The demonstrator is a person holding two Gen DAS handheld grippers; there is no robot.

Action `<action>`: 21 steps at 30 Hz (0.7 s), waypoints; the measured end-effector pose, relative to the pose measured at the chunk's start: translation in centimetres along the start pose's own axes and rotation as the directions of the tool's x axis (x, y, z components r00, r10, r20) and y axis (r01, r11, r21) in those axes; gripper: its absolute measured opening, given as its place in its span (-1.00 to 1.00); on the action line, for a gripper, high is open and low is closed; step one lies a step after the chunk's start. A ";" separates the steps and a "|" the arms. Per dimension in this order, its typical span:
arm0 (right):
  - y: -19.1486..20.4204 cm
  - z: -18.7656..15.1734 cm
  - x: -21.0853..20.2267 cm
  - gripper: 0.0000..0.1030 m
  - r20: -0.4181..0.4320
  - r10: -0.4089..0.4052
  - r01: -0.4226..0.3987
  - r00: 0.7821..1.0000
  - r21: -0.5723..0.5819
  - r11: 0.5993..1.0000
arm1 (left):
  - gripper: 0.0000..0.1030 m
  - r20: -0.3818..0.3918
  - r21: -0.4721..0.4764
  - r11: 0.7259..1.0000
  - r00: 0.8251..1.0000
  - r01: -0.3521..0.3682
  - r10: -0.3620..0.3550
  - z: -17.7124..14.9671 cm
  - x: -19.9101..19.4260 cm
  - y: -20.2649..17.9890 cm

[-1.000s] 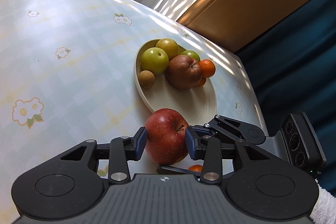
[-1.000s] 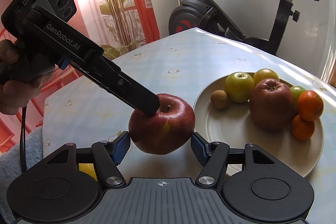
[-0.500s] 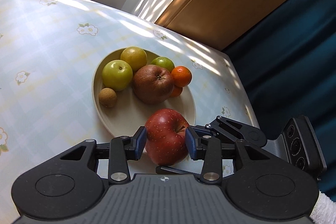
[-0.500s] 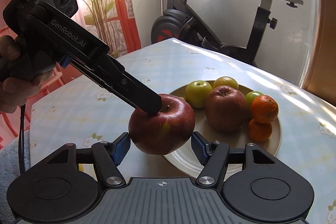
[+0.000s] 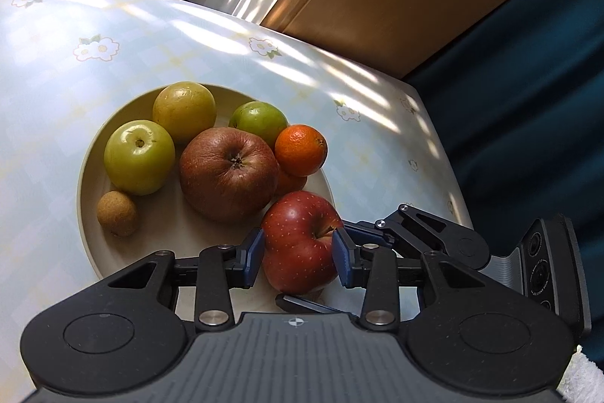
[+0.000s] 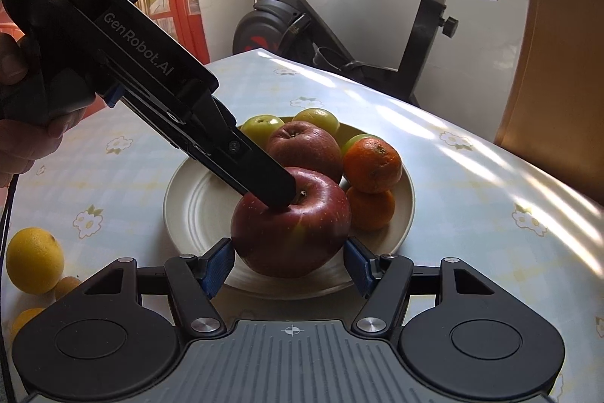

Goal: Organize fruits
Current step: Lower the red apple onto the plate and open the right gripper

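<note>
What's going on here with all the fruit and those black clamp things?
A person is tidying fruit onto a plate using two hand-held grippers. Both the left gripper and the right gripper are closed on the same red apple, which hangs over the plate's near edge. Already on the plate are a darker apple, green fruits and tangerines. A lemon waits on the table.
</note>
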State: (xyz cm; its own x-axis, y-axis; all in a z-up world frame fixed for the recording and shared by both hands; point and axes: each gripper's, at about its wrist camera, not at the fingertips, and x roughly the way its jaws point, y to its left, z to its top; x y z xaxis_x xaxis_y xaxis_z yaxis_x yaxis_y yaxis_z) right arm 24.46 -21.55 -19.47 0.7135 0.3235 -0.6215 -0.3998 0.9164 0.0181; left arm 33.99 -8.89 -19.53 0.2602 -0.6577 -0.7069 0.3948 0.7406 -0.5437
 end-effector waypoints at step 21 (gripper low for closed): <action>-0.6 0.2 0.1 0.18 -0.018 -0.037 0.035 0.999 -0.056 0.998 | -0.20 0.024 -0.028 1.000 1.000 -0.014 0.015 0.3 0.2 0.2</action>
State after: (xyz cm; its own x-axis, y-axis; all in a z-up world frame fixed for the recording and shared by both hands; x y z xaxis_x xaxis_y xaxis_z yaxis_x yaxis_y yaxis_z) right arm 24.84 -22.01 -19.39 0.7169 0.2855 -0.6361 -0.4059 0.9127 -0.0479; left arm 34.34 -8.92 -19.63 0.2870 -0.6500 -0.7037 0.3666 0.7532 -0.5462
